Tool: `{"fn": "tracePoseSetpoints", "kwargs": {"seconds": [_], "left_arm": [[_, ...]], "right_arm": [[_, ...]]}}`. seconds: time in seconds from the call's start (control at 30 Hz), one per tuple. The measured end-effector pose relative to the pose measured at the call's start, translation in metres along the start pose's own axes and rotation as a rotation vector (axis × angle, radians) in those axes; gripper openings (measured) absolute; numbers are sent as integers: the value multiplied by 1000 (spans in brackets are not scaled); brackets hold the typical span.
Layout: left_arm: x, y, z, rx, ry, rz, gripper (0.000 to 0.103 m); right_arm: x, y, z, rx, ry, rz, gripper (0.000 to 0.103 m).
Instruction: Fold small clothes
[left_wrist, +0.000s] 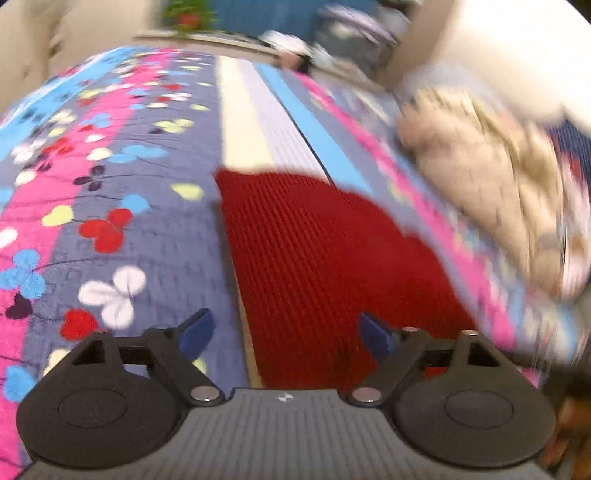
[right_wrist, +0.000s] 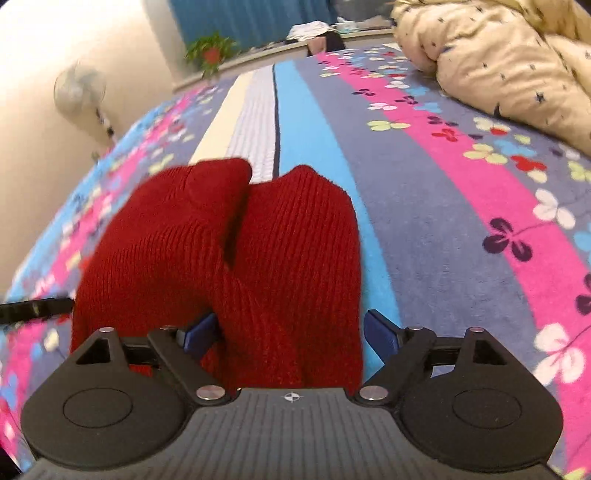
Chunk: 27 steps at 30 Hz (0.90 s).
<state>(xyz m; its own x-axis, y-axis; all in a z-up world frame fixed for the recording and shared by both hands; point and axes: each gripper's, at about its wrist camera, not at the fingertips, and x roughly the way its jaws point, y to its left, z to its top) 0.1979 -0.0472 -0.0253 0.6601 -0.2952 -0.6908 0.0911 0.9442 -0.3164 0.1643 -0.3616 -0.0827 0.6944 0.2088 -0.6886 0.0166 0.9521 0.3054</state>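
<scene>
both claws spread wide, gripping nothing | left claw (left_wrist: 286, 334) and right claw (right_wrist: 291, 330) over red knit garment (right_wrist: 229, 266) | garment on bed (right_wrist: 424, 221)

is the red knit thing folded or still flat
Folded, at least partly: in the right wrist view the red knit garment shows one layer lapped over another. Whether the fold is finished, cannot tell.

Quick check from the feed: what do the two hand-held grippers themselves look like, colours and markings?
Both look alike: the left hand-held gripper and right hand-held gripper have blue fingertip pads, black linkage arms with silver pivot pins, round black side discs and a ribbed grey body bearing a small white compass-like mark. No cables or sleeves visible.
</scene>
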Motion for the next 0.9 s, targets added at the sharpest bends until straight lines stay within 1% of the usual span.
{"fn": "tracePoseSetpoints", "kwargs": {"seconds": [0.03, 0.07, 0.13, 0.2, 0.23, 0.27, 0.33, 0.4, 0.43, 0.5, 0.57, 0.6, 0.63, 0.67, 0.7, 0.73, 0.77, 0.83, 0.9], "left_arm": [[6, 10, 9, -66, -13, -11, 96], [14, 19, 16, -121, -9, -20, 96], [36, 31, 27, -193, 41, -31, 96], [58, 41, 32, -250, 89, -51, 96], [70, 43, 32, -270, 115, -77, 96], [78, 46, 32, -284, 131, -105, 98], [94, 50, 30, -307, 152, -158, 103], [109, 51, 28, -321, 165, -197, 103], [116, 52, 27, -336, 171, -222, 103], [131, 54, 26, -371, 183, -271, 103], [139, 52, 26, -379, 183, -284, 103], [142, 50, 27, -374, 184, -281, 103], [143, 50, 29, -370, 188, -280, 102], [141, 50, 29, -367, 194, -285, 96], [138, 50, 30, -367, 193, -277, 91], [132, 49, 32, -359, 183, -265, 79], [127, 49, 34, -350, 171, -259, 68], [111, 46, 38, -318, 143, -258, 62], [95, 40, 43, -272, 116, -243, 61]], "right_arm": [[0, -2, 2, 18, -10, 14, 85], [-1, -3, 5, 35, -32, 27, 85], [-13, -3, 11, 60, -80, 58, 82], [-27, -7, 19, 80, -135, 125, 82], [-28, -9, 21, 84, -152, 143, 83], [-23, -13, 23, 91, -147, 133, 84], [-2, -24, 24, 132, -72, 68, 85], [21, -39, 21, 201, 34, 9, 85], [31, -47, 19, 241, 82, -13, 87], [42, -62, 14, 362, 118, 23, 90], [48, -67, 15, 413, 125, 54, 91], [50, -65, 15, 408, 121, 54, 89], [52, -62, 17, 396, 116, 57, 80], [53, -58, 17, 384, 110, 70, 71], [53, -54, 17, 383, 106, 108, 58], [53, -52, 18, 390, 103, 114, 55], [53, -49, 18, 382, 95, 107, 54], [54, -44, 20, 382, 80, 92, 50], [55, -38, 21, 376, 53, 78, 46]]}}
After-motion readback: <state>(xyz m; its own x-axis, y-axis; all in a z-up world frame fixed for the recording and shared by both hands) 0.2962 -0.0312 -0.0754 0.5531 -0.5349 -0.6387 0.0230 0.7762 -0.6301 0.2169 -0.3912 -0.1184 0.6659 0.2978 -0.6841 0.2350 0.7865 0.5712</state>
